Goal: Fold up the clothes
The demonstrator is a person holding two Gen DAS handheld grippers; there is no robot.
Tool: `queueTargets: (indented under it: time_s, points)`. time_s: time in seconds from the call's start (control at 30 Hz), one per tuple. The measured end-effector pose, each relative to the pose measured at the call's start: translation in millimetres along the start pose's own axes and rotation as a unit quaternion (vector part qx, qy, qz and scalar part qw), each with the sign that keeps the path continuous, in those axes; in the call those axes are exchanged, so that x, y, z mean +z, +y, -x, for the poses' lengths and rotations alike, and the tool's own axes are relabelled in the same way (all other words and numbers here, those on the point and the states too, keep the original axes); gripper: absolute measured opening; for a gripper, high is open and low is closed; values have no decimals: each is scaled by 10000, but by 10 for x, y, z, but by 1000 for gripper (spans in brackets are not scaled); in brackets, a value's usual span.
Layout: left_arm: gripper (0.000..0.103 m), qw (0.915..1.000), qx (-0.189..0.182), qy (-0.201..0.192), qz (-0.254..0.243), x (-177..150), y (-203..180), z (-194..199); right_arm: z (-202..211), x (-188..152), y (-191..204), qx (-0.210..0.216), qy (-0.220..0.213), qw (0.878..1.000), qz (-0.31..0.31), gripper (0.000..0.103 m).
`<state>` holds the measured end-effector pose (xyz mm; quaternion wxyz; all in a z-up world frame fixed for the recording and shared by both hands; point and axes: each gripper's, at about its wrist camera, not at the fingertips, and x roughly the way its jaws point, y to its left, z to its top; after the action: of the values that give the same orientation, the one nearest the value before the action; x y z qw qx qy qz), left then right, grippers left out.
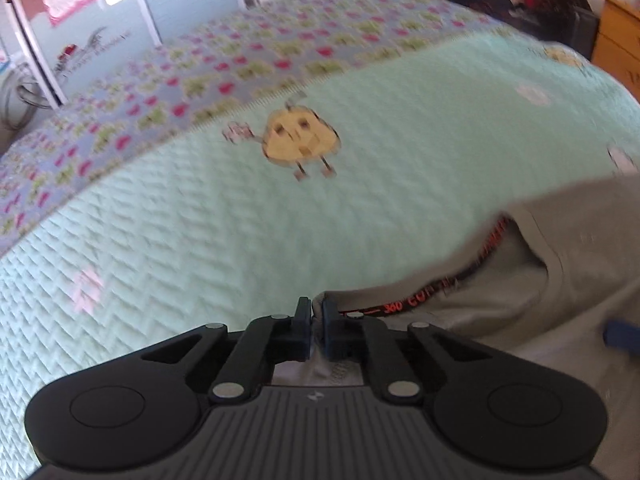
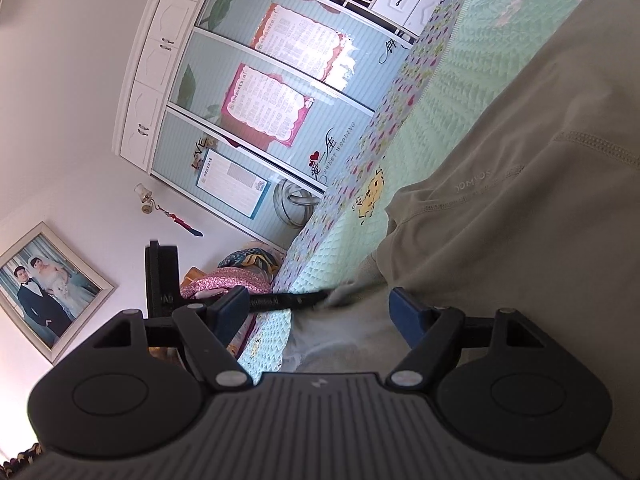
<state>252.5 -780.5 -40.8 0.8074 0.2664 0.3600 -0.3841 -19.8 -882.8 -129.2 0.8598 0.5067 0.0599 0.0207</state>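
A grey-green garment [image 1: 520, 280] lies on the mint quilted bedspread [image 1: 200, 220], at the lower right of the left wrist view. A black band with red lettering [image 1: 404, 306] runs along its inner edge. My left gripper [image 1: 316, 320] is shut on that edge, with cloth pinched between the pads. In the right wrist view, which is rolled sideways, the same garment [image 2: 520, 200] fills the right side. My right gripper [image 2: 320, 312] stands open, and the garment's edge and black band [image 2: 280, 302] lie between its fingers without being pressed.
The bedspread has a floral border [image 1: 160, 92] along its far side and cartoon figures [image 1: 300, 140]. Beyond the bed stands a wardrobe with sliding doors [image 2: 248, 120]. A wooden cabinet [image 1: 616, 40] is at the far right. Folded bedding [image 2: 240, 276] is piled by the wall.
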Motion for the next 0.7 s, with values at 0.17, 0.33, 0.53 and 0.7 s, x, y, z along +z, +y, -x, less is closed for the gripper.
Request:
queueTargets:
  time_s: [0.17,0.33,0.53,0.7]
  points:
    - [7,9998,136,-70,-156,178,-14,-147,-3,-4,3,-7,1,10000,8,78]
    - [19,9995,277,133,-21,107,57,-414,-7,-7,-1,-3,1,10000,-2,78]
    - [63,9950,528,-275,799,52,365,-247,-11,-10,-13,12,0,10000,-29,78]
    - [63,9775,441,-735,1928,-45,604,-8,-14,-13,-22,24,-1,10000,-51,78]
